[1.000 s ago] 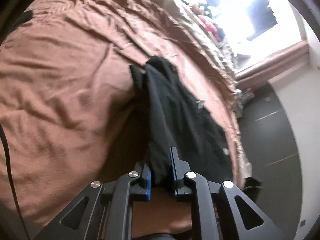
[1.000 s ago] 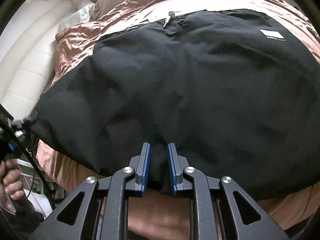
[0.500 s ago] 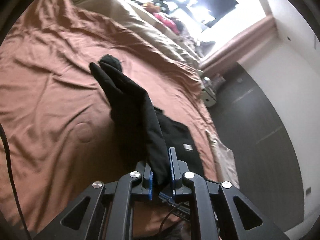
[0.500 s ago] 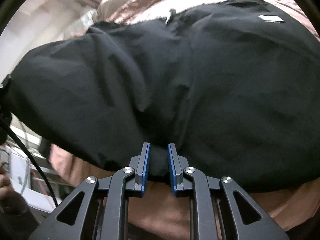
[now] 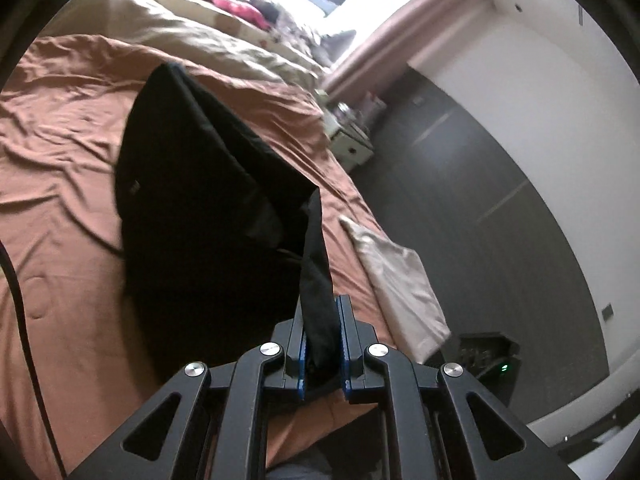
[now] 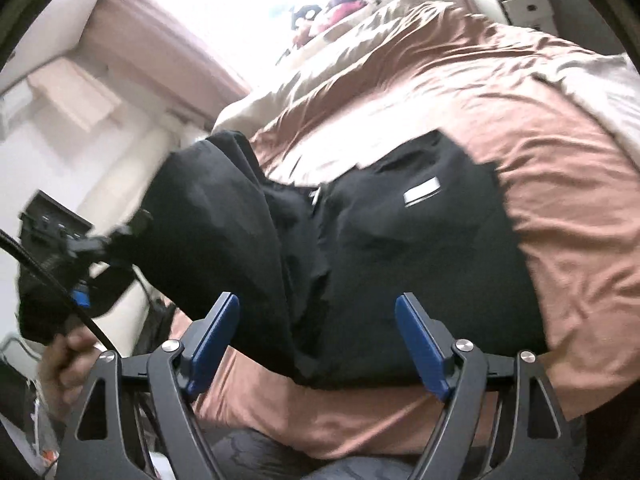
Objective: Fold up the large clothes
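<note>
In the left wrist view, we see our left gripper (image 5: pixel 322 336) pinching a bunched strip of the black garment (image 5: pixel 200 216) between its blue pads (image 5: pixel 345 344). From the jaws the cloth rises toward 12 o'clock and then spreads into a broad dark sheet that hangs lifted toward 10 o'clock, above the brown bedspread (image 5: pixel 68 152). A beige blanket (image 5: pixel 168 36) lies across the bed at 11 o'clock, a pale cloth (image 5: pixel 400 280) drapes over the bed's edge at 3 o'clock, and a small white nightstand (image 5: pixel 348 140) stands on the dark floor (image 5: pixel 500 200) at 1 o'clock. A black cable (image 5: pixel 24 320) runs down the frame at 9 o'clock.

In the right wrist view, our right gripper (image 6: pixel 318 344) stands spread wide; its jaws have just been opening, and the pads press on nothing, though the garment's near edge shows in the gap between them. The garment (image 6: pixel 420 264) lies on the bedspread (image 6: pixel 560 220) at the centre, its white label (image 6: pixel 422 191) at 1 o'clock, with one part raised and folded over toward 10 o'clock. There our left gripper's body (image 6: pixel 60 248) shows, blurred, at 9 o'clock, with our hand (image 6: pixel 68 364) under it at 8 o'clock.
</note>
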`<state>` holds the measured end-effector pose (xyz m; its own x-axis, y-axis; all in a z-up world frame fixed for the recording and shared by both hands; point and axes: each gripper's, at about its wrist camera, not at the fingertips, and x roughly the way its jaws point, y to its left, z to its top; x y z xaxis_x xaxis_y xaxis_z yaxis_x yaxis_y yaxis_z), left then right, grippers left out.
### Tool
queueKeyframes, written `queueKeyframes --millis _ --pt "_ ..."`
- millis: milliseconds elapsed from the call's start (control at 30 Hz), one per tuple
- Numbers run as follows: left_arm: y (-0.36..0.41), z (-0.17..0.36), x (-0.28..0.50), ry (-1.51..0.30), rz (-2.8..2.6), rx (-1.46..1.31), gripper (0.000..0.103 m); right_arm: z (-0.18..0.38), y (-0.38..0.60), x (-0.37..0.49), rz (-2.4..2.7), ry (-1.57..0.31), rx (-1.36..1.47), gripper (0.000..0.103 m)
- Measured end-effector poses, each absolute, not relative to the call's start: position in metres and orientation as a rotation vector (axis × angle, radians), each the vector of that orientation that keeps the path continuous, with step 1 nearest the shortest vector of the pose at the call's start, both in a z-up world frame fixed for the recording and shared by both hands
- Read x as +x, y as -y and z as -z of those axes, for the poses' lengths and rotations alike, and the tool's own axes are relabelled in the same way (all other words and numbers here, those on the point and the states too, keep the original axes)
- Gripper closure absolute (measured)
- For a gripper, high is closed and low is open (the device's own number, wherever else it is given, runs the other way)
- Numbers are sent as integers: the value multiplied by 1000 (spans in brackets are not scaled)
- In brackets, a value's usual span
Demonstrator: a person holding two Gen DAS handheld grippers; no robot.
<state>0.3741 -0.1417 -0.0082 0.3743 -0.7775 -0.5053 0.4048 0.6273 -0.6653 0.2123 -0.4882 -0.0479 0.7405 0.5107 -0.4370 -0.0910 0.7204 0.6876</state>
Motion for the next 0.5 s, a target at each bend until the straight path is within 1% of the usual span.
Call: queueKeyframes --millis 133,267,333,467,500 --pt "188 24 383 -955 853 -447 91 71 514 196 -312 -669 735 24" --pt "240 55 392 -1046 893 -426 90 100 539 179 -246 -694 809 24" --pt "264 73 391 -1108 907 -387 80 112 549 170 -229 -705 842 24" --pt "285 99 377 -1197 946 -304 70 117 567 169 -187 -706 853 24" --pt "282 100 375 -1198 929 -289 61 119 568 170 -185 -711 862 24"
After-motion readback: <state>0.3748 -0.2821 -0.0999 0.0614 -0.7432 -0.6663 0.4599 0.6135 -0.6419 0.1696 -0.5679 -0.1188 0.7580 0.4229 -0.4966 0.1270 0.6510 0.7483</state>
